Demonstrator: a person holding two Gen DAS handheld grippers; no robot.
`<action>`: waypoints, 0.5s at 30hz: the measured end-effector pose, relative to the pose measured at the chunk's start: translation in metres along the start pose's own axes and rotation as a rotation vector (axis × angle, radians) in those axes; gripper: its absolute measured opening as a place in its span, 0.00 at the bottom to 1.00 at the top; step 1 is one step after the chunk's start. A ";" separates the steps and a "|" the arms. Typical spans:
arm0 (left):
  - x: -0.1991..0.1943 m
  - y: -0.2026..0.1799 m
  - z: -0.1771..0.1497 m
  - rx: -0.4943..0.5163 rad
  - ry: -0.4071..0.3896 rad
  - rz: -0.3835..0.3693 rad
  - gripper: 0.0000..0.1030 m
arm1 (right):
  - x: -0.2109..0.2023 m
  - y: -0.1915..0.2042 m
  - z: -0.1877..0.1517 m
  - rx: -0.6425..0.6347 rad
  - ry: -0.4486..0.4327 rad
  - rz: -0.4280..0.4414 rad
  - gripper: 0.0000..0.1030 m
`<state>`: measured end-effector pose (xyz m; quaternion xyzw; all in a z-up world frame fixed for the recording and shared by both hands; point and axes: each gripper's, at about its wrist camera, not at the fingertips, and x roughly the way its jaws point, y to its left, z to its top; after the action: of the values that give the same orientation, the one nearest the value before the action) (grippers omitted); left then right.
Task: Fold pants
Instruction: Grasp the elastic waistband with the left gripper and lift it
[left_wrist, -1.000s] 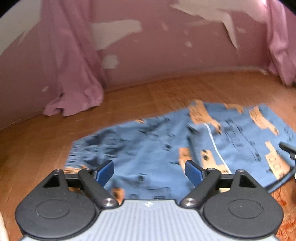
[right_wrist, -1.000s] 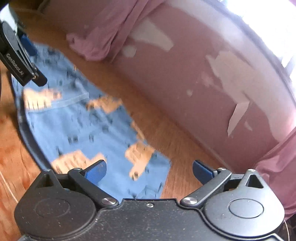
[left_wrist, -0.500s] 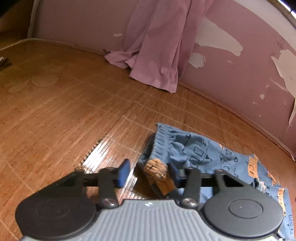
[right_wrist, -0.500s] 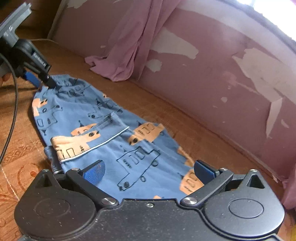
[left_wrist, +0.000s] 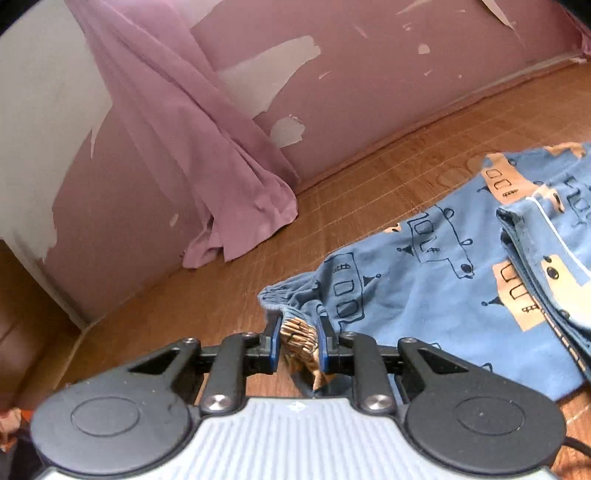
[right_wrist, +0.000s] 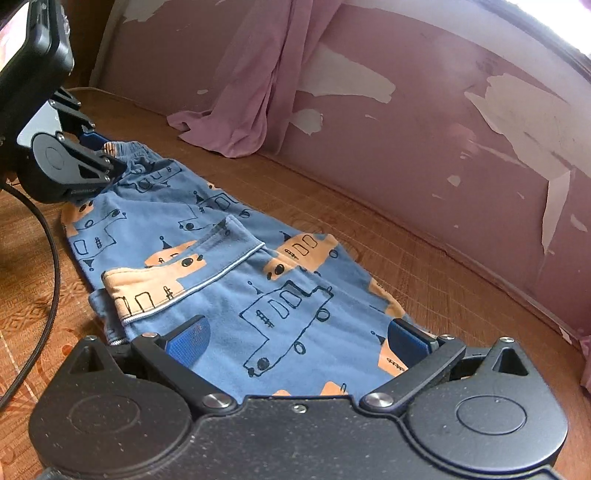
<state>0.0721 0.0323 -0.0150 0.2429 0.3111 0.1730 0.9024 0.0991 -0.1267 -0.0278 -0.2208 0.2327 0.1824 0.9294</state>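
With the left gripper (left_wrist: 298, 342) clamped on only the waistband corner (left_wrist: 295, 332) of the blue printed pants (right_wrist: 236, 273) lying on the woven mat (right_wrist: 424, 266) near its wall-side edge, and the right gripper (right_wrist: 295, 338) spread wide above the leg end gripping nothing, lifting one-sided may let the elastic slip free or drag the fold askew.

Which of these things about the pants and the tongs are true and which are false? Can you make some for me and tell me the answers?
1. The left tongs are pinching the gathered waistband of the blue pants. True.
2. The right tongs are squeezed shut on the pants. False: their fingers stand wide apart over the cloth and hold nothing.
3. The pants lie on a wooden floor. True.
4. The pants have flowers printed on them. False: the print shows orange and outlined vehicles.
5. A purple curtain hangs down to the floor by the wall. True.
6. The pants hang on the wall. False: they lie spread on the floor.
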 end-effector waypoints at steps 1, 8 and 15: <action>0.003 0.004 0.000 -0.029 0.014 -0.006 0.22 | 0.000 0.000 0.000 -0.001 -0.001 -0.001 0.99; 0.020 0.042 -0.012 -0.265 0.106 -0.075 0.48 | 0.000 -0.002 -0.002 0.017 -0.005 0.005 0.99; 0.033 0.065 -0.022 -0.444 0.164 -0.187 0.49 | 0.001 -0.002 -0.003 0.027 -0.008 0.006 0.99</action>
<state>0.0724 0.1086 -0.0099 -0.0060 0.3588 0.1721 0.9174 0.0995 -0.1299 -0.0298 -0.2067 0.2324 0.1828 0.9327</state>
